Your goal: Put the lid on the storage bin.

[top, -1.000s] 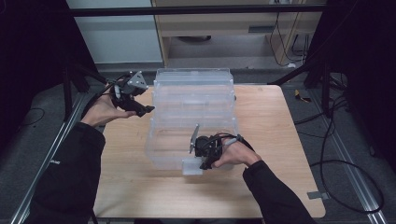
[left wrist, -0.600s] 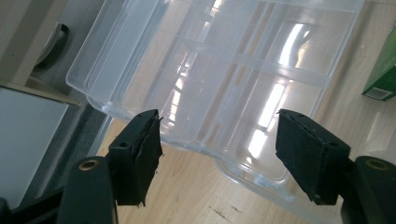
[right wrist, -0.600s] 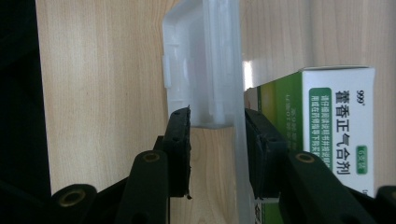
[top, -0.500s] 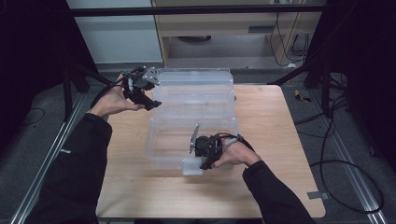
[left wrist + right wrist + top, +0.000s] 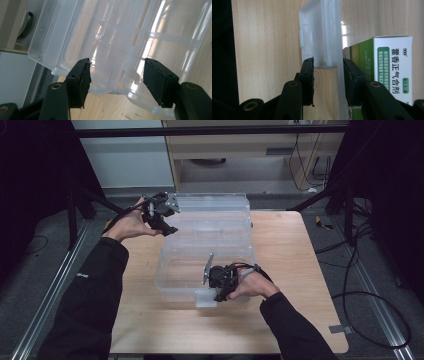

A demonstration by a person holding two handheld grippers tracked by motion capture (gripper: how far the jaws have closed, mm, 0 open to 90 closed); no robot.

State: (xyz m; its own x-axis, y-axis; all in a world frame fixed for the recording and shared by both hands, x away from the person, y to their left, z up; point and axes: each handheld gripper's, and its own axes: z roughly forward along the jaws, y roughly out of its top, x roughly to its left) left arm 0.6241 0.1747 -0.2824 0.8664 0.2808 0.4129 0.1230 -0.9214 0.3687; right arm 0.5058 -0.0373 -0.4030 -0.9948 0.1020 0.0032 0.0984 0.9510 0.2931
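At the far left of the high view, the left hand-held gripper sits at the far left corner of the clear plastic storage box, which stands on the wooden tabletop with its lid swung back toward the far edge. In the left gripper view its 2 black jaws stand apart on either side of a corner of the lid; they have just been closing, with that corner between them, but the pads do not yet press on the plastic, so this hand-held gripper is open.

Toward the middle, the box's near wall faces the person. The right hand-held gripper is at that wall, by the latch tab. In the right gripper view its 2 jaws are closed on the clear latch tab and the wall, gripping it. To the right of the jaws, inside the box, lies a green-and-white medicine carton with printed characters.
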